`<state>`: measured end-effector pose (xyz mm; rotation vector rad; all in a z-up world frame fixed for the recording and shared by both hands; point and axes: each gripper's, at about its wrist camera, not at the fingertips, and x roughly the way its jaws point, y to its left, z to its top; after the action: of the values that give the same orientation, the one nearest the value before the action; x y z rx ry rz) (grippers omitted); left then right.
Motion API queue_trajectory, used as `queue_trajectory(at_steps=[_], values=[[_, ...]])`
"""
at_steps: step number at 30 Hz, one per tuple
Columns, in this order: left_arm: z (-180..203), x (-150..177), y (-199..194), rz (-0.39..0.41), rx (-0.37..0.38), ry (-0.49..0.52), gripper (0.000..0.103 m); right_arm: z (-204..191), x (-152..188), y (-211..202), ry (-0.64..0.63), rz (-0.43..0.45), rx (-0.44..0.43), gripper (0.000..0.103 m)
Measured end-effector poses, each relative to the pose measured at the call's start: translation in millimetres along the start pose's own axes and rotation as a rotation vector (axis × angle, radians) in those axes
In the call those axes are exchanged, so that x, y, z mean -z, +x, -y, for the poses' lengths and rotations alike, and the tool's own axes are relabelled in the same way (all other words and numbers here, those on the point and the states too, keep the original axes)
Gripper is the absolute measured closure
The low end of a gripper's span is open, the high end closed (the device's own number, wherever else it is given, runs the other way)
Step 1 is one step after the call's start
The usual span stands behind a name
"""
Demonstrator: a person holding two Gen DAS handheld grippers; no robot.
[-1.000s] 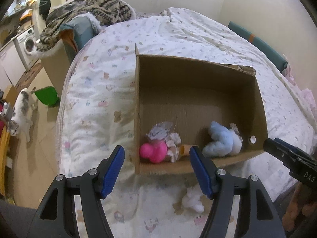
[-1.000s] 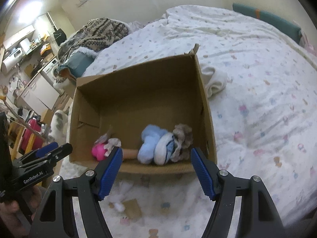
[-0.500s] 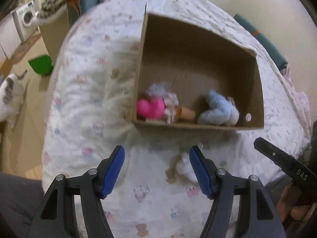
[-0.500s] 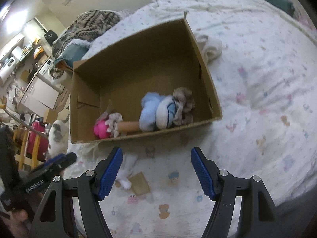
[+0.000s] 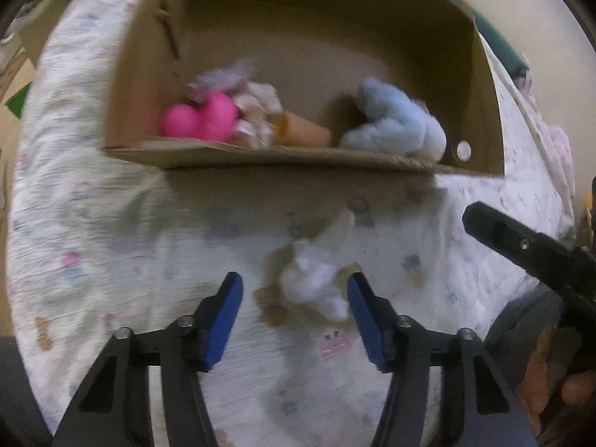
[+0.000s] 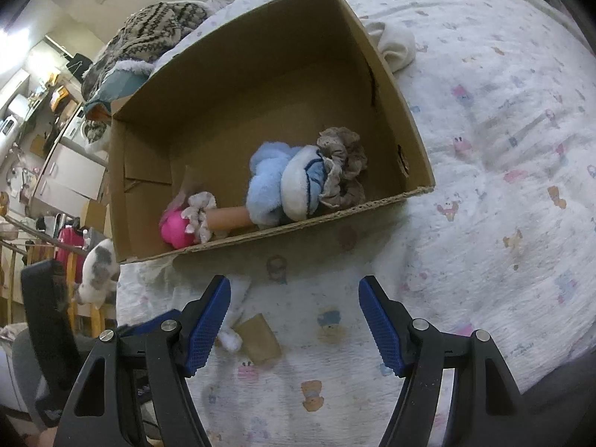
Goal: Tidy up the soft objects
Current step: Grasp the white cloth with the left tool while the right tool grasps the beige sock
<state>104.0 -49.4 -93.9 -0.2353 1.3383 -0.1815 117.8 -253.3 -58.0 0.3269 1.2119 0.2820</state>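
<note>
So I'm on the pickup step: my left tool [image 5: 294, 307] is spread wide around the white fluffy toy [image 5: 311, 281], which lies on the bed [image 5: 93, 231] just in front of the cardboard box [image 5: 260, 156]. Next I'd guess I need to drop a bit lower, then squeeze and lift it into the box. It looks small, cottony and squishy, blurry in this view. My right tool [image 6: 294, 316] hangs wide apart too, holding nothing.
</note>
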Motion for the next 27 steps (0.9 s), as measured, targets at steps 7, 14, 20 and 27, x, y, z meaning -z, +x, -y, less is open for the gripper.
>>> queue_trajectory(at_steps=[7,14,20,27], values=[[8,-3,21,-0.034,0.002,0.023,0.077,5,-1,3,0.023,-0.014,-0.004,0.028],[0,-1,2,0.011,-0.056,0.012,0.079,-1,1,13,0.0,-0.066,-0.041,0.028],[-27,4,-15,0.031,-0.173,-0.048,0.079,-21,10,43,-0.061,-0.205,-0.117,0.037],[-45,12,-33,0.029,-0.222,-0.064,0.079,-49,29,77,-0.225,-0.325,-0.035,0.049]])
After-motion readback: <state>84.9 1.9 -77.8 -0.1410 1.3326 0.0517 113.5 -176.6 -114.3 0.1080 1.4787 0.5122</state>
